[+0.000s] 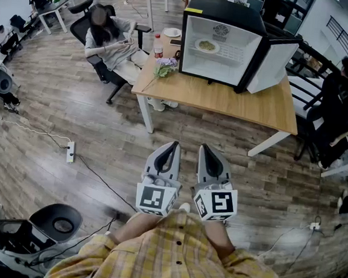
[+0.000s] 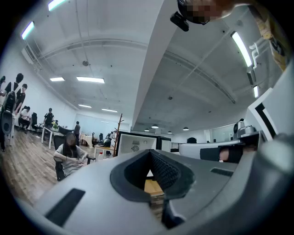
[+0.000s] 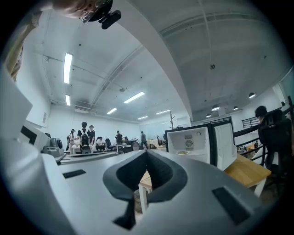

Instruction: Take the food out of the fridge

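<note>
The small black fridge (image 1: 227, 14) stands on the wooden table (image 1: 225, 102) with its door (image 1: 271, 66) swung open. Inside, a plate of food (image 1: 207, 45) sits on the upper shelf. A bottle (image 1: 158, 47) stands on the table just left of the fridge. Well back from the table, the left gripper (image 1: 173, 146) and right gripper (image 1: 204, 149) are held side by side, both clenched on nothing.

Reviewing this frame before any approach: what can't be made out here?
- Food on the plate inside the fridge: too small to name in the head view or the right gripper view.
- Green bundle on the table: too small to identify in the head view.
- Lower part of the fridge in the left gripper view: hidden behind the shut left gripper.
</note>
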Demonstrator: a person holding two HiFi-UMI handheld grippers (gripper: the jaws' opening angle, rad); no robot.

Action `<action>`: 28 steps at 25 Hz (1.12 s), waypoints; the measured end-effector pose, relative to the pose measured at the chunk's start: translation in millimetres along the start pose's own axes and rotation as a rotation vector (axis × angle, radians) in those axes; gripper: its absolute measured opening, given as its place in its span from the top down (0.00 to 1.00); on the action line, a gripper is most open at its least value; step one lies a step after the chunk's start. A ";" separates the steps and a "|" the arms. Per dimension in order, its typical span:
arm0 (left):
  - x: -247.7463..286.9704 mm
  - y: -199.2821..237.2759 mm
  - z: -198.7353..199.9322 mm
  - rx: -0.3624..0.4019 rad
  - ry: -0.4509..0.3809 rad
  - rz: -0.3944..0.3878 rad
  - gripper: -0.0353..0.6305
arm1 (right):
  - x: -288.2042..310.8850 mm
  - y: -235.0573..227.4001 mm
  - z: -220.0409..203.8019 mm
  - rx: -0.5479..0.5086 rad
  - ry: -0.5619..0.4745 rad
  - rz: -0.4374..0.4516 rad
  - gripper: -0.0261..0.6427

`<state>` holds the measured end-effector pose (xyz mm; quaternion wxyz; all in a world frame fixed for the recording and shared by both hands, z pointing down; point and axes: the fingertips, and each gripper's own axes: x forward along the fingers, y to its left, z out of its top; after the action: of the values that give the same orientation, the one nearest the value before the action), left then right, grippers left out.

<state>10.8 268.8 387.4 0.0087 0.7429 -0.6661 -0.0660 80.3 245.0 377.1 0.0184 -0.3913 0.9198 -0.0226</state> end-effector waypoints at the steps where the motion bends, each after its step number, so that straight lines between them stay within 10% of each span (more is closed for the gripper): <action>1: 0.3 -0.5 -1.6 0.002 0.003 0.001 0.94 | -0.5 -1.2 -1.7 0.000 0.001 -0.001 0.95; 28: 50.9 -42.3 -21.9 0.056 0.018 0.023 0.94 | -1.1 -68.2 -15.6 0.024 0.001 0.026 0.95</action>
<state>60.2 221.5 400.4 -0.0054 0.7357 -0.6761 -0.0405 129.3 198.9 396.6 0.0226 -0.3792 0.9244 -0.0335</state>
